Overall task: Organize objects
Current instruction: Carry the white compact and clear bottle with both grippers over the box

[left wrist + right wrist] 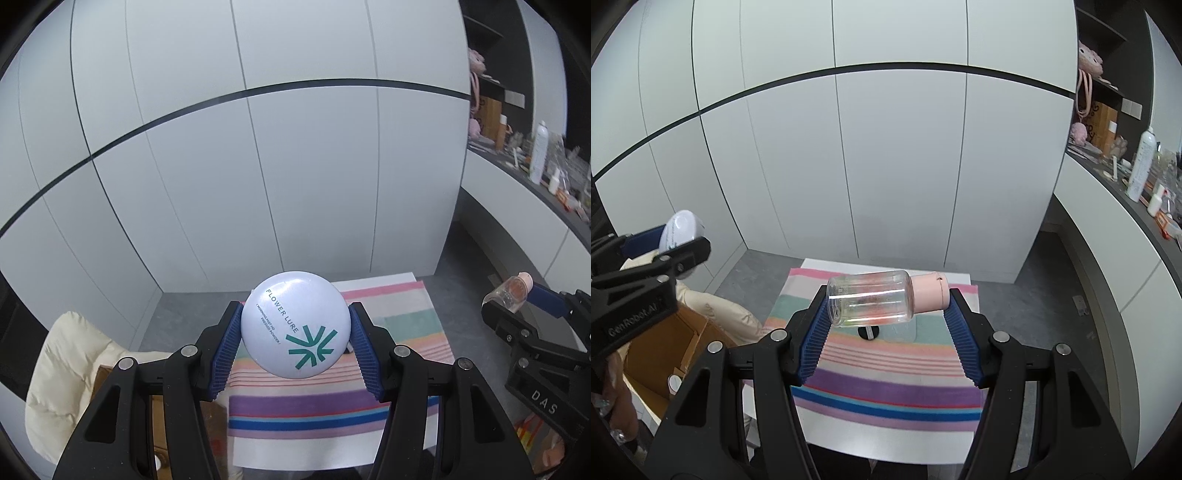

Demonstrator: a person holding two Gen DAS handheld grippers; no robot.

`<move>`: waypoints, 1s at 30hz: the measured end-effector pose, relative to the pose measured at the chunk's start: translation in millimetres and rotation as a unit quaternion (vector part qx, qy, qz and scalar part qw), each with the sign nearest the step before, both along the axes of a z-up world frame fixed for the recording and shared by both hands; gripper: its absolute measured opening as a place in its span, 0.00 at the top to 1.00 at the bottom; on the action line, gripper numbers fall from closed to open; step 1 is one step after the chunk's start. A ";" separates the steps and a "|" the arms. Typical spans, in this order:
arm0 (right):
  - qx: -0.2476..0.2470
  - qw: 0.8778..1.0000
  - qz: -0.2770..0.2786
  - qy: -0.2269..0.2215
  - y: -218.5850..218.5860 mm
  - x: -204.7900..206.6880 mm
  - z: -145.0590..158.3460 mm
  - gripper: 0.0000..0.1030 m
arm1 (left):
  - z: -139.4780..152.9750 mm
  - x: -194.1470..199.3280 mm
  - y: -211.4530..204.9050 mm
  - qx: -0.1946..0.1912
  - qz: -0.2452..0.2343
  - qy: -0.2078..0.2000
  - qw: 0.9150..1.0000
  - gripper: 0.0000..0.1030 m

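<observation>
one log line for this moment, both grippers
left gripper: shut on powder compact | right gripper: shut on clear bottle, sideways, pink cap right | both held above striped cloth

White panelled wardrobe [886, 166], grey floor [1027, 306], cluttered dark counter [1137, 218] right.

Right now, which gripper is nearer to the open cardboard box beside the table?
Left. The left gripper, shut on the powder compact, hangs above the cardboard box; the right gripper, shut on the clear bottle, is over the striped cloth.
</observation>
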State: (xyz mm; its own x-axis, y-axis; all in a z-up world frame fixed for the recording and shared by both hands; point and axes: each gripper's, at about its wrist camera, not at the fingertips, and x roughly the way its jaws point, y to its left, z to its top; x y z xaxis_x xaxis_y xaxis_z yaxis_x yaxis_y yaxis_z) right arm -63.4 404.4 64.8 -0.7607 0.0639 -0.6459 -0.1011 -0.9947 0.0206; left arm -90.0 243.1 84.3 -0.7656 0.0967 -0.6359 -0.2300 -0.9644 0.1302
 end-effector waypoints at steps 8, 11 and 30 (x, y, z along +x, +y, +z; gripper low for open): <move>-0.004 1.000 -0.015 -0.014 0.9 46.0 -22.0 0.38 | -15.3 53.3 -11.9 0.014 -0.028 -0.004 1.000 0.43; -0.006 1.000 -0.017 -0.024 -2.2 63.4 -33.0 0.38 | -23.7 77.1 -19.6 0.015 -0.038 -0.006 0.999 0.43; -0.038 0.996 -0.004 -0.086 -21.3 141.3 -78.3 0.38 | -90.4 137.5 -81.4 0.029 -0.022 -0.056 0.998 0.43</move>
State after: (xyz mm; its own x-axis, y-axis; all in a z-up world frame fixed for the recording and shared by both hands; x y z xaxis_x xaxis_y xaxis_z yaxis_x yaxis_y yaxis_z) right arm 77.9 383.0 -13.5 -0.6376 0.0153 -0.7702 -0.1180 -0.9900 0.0779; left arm 47.5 161.7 -6.1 -0.6850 0.1671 -0.7091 -0.2816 -0.9584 0.0461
